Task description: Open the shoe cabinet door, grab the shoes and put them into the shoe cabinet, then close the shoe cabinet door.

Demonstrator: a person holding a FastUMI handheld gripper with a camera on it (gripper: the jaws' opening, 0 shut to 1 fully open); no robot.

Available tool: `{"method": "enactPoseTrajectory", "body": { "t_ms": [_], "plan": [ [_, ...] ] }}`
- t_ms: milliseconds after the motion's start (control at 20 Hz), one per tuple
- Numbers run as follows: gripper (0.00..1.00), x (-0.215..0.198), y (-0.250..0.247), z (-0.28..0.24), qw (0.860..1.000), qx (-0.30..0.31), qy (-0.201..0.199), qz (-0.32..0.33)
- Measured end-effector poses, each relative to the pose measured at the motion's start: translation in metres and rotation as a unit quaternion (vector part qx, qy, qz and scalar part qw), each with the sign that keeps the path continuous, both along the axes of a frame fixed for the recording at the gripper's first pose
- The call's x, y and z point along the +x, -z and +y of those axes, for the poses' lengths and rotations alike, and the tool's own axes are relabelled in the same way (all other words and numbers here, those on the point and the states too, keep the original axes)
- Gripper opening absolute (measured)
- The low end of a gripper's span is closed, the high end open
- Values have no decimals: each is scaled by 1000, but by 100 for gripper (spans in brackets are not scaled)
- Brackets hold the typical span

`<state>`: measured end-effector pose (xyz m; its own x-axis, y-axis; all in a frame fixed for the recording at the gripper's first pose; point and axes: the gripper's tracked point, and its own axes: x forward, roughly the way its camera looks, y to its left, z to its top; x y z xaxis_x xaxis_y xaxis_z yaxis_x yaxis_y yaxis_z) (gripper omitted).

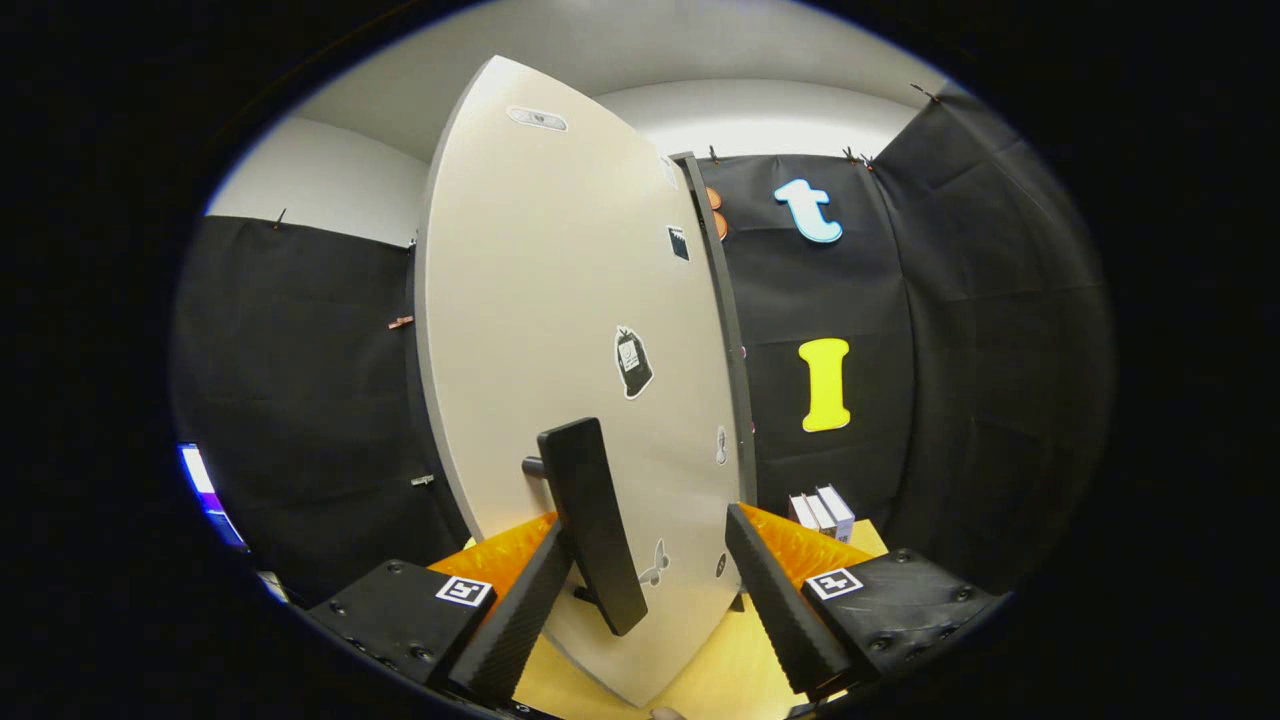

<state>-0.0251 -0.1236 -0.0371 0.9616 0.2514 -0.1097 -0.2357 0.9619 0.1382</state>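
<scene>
The beige shoe cabinet door [560, 300] stands close in front of me, turned at an angle so its dark edge [722, 320] faces right. A black bar handle [592, 520] juts from its lower part. My gripper [650, 525] is open, and the handle sits between the fingers, right against the left finger [520, 610] and well apart from the right finger [780, 600]. Several small stickers dot the door face.
Small white boxes [822, 512] stand on the light wooden surface [720, 665] beyond the right finger, against the black cloth wall. A lit screen [200, 480] glows far off to the left. A fingertip [668, 713] shows low between the fingers.
</scene>
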Motion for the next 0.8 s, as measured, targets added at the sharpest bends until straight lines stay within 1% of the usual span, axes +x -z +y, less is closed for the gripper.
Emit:
{"method": "enactPoseTrajectory", "body": {
  "t_ms": [250, 450, 700, 800],
  "plan": [
    [98, 15, 6, 45, 1000, -3, 8, -2],
    [98, 31, 9, 81, 1000, -19, 14, -11],
    [98, 64, 17, 123, 1000, -18, 17, -16],
    [100, 73, 19, 136, 999, -20, 18, -21]
  ]
}}
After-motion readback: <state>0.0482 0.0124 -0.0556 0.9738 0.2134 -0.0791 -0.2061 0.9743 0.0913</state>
